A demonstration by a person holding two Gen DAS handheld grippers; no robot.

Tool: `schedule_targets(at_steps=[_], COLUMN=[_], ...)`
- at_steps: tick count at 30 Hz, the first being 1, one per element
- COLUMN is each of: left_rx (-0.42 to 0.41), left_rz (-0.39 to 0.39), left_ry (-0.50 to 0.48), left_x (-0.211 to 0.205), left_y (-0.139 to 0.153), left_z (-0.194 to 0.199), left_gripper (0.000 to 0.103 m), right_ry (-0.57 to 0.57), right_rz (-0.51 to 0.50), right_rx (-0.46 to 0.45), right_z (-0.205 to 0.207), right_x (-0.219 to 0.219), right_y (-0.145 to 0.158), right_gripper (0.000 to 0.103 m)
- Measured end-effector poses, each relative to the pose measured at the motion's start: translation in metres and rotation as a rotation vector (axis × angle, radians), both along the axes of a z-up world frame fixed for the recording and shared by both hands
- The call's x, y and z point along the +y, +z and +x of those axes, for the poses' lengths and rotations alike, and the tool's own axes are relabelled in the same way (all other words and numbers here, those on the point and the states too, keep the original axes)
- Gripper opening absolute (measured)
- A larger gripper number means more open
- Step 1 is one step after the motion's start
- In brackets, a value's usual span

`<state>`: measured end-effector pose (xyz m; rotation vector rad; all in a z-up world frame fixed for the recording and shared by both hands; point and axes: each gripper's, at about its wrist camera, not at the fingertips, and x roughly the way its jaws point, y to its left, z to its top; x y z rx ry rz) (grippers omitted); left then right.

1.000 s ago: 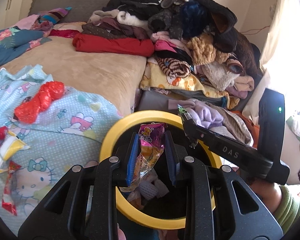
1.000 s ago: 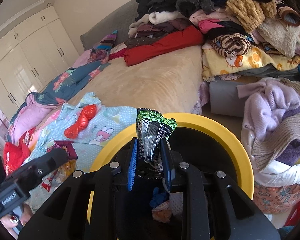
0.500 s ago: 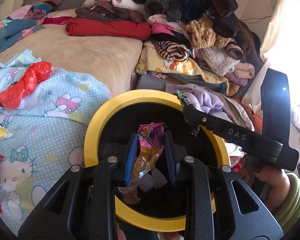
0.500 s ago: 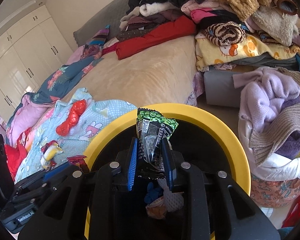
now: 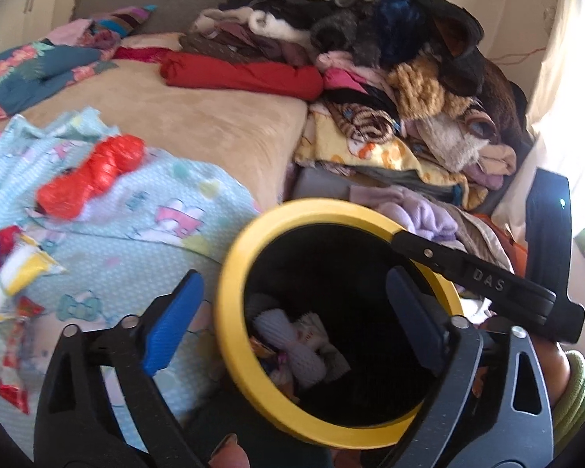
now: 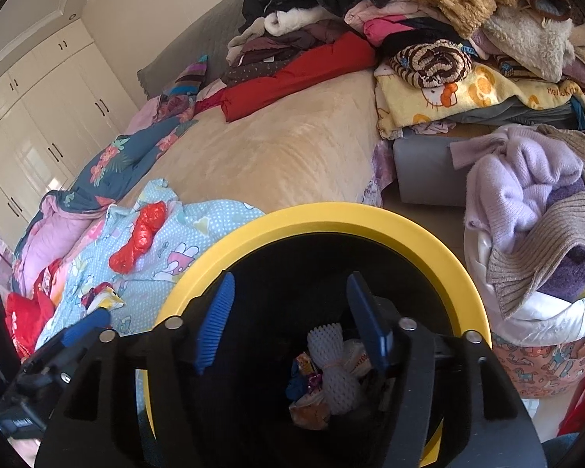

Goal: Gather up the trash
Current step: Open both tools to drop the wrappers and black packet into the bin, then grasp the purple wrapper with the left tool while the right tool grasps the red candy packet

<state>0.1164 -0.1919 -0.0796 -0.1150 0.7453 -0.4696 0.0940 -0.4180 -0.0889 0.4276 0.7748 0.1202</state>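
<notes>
Both tools hang over the round black trash bin with the yellow plastic rim (image 5: 230, 292). The left hand-held gripper (image 5: 292, 312) has its jaws opening, almost at full spread, and nothing is between the blue pads. The right hand-held gripper (image 6: 288, 319) is also opening, about half wide, and it holds nothing. Down in the bin lie a white foam net sleeve (image 6: 337, 374) and some crumpled colourful wrappers (image 6: 306, 366).

More trash is waiting on the bed: a crumpled red plastic bag (image 5: 93, 171) on the light blue cartoon-print sheet (image 5: 175, 210), and a yellow and white snack wrapper (image 5: 19, 273) with small red wrappers (image 5: 13, 386) near the left edge.

The risks, as I judge them:
1. The 2 tools are close above 1 opening, so they could knock together when they leave.
2. A finger could catch the rim and tip the bin.
3. On the soft sheet, a closing jaw may pinch the cloth together with a thin wrapper.
4. The red bag is light and slippery and may slide out.
</notes>
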Motion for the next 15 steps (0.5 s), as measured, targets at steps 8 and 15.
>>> schedule_targets(at_steps=[8, 15], left_rx=[-0.063, -0.086], left_rz=[0.005, -0.015], left_ry=[0.091, 0.148], left_x=[0.034, 0.060], left_y=[0.017, 0.028], left_z=[-0.001, 0.001], left_gripper=[0.089, 0.089], right_ry=[-0.006, 0.043], right_rz=[-0.019, -0.063], right_rx=[-0.040, -0.077], right_z=[-0.004, -0.008], right_x=[0.013, 0.041], right_y=[0.012, 0.025], right_gripper=[0.067, 0.070])
